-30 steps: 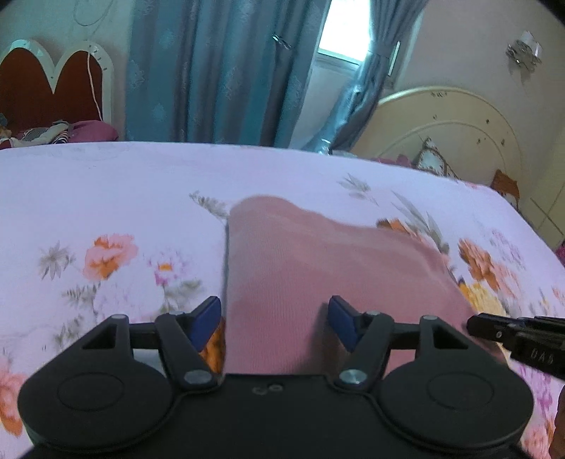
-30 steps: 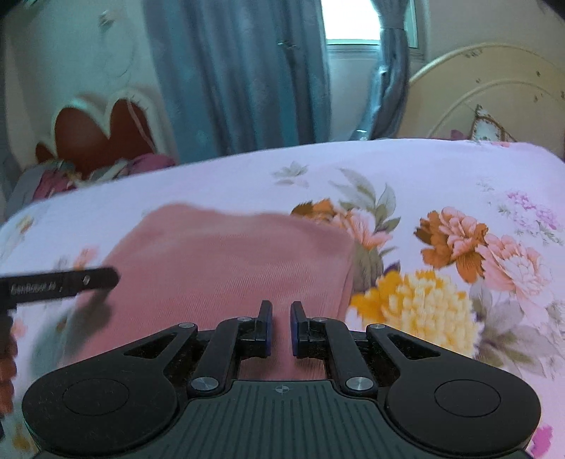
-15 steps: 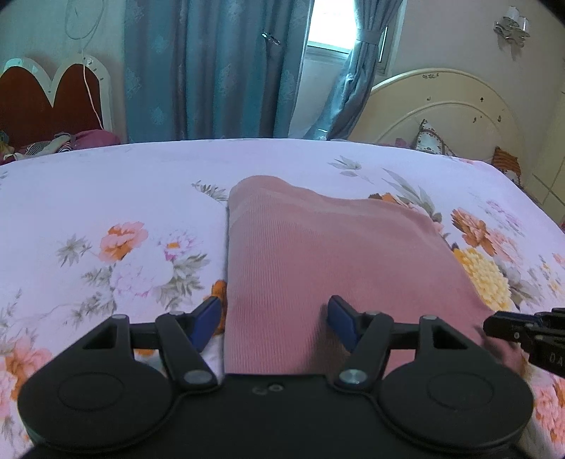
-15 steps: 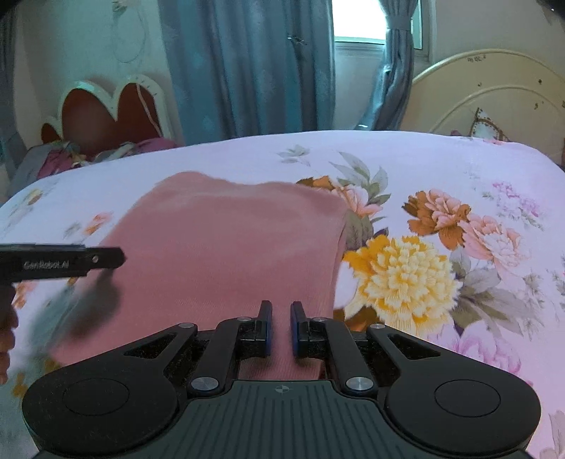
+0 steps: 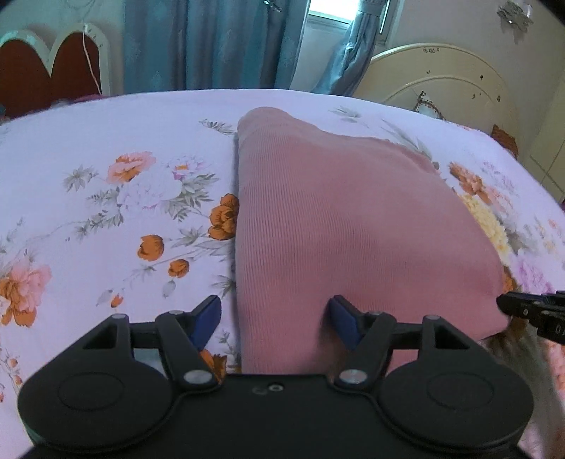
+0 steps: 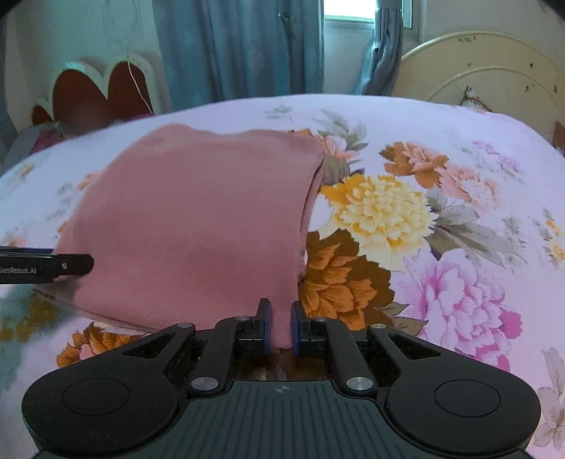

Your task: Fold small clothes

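Vs half a second ago: both cameras are sitting lower and closer to the pink garment point(image 5: 353, 226); it is filling more of each view; jaw states are staying unchanged. Left gripper point(image 5: 275, 317) is hanging released, jaws spread wide, straddling the garment's near-left edge, not pinching it. Right gripper point(image 6: 280, 328) is clenching the garment's point(image 6: 197, 226) near-right corner between nearly closed jaws. Garment is lying folded flat in the middle of the bedsheet point(image 5: 106, 148); long axis is running away from the cameras, toward the curtains point(image 6: 240, 49); straight left edge is lining up with that axis. Surface is a lilac floral sheet; behind it, blue curtains, a bright window point(image 6: 348, 9), cream headboard point(image 6: 487, 67) on the right, scalloped red headboard point(image 5: 53, 70) on the left.
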Available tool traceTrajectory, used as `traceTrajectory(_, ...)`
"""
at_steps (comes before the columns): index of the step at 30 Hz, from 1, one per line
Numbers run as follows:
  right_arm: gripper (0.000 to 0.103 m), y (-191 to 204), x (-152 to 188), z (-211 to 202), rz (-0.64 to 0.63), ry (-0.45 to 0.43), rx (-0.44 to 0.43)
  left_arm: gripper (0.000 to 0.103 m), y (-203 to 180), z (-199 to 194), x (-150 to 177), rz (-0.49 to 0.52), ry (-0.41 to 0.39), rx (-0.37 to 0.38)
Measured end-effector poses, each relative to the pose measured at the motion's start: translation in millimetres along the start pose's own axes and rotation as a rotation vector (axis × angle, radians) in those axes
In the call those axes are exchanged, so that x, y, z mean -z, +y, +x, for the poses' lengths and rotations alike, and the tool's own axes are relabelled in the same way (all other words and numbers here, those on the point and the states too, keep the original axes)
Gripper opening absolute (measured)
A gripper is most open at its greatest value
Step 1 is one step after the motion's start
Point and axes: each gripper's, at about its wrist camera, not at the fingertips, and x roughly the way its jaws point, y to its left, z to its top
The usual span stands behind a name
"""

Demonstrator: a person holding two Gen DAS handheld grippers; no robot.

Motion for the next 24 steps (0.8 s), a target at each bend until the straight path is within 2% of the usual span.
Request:
traceTrajectory(1,0.034,-2.6,-2.7,-4.6,0.019,-0.015,-0.002,0.068,1.9,-2.1,-1.9,-0.010,-0.004,0.005)
traceTrajectory(2,0.046,-4.5,-4.7,-8.5,0.031,-0.028,-0.007,0.068,2.0,-4.9,-4.3,-0.015,-0.014,0.004)
traceTrajectory(3,0.052,-6.1,-7.5,-12.8,0.040,-0.042,-0.014,0.068,2.5,-7.8,-7.9,-0.020,-0.025,0.004)
traceTrajectory(12,0.054,-3.6,-32.0,-15.4,0.079,-0.081,-0.061,0.077,-3.8,-13.9,-39.6,-0.038,-0.076,0.012)
traceTrajectory(22,0.055,-10.9,-57.8,13.3,0.144,-0.067,-0.062,0.079,-11.0,5.4,-64.0,-0.033,-0.100,-0.008)
traceTrajectory(24,0.060,-12.2,-62.6,19.1,0.142,-0.064,-0.063,0.080,-11.0,11.6,-66.4,-0.033,-0.092,-0.008)
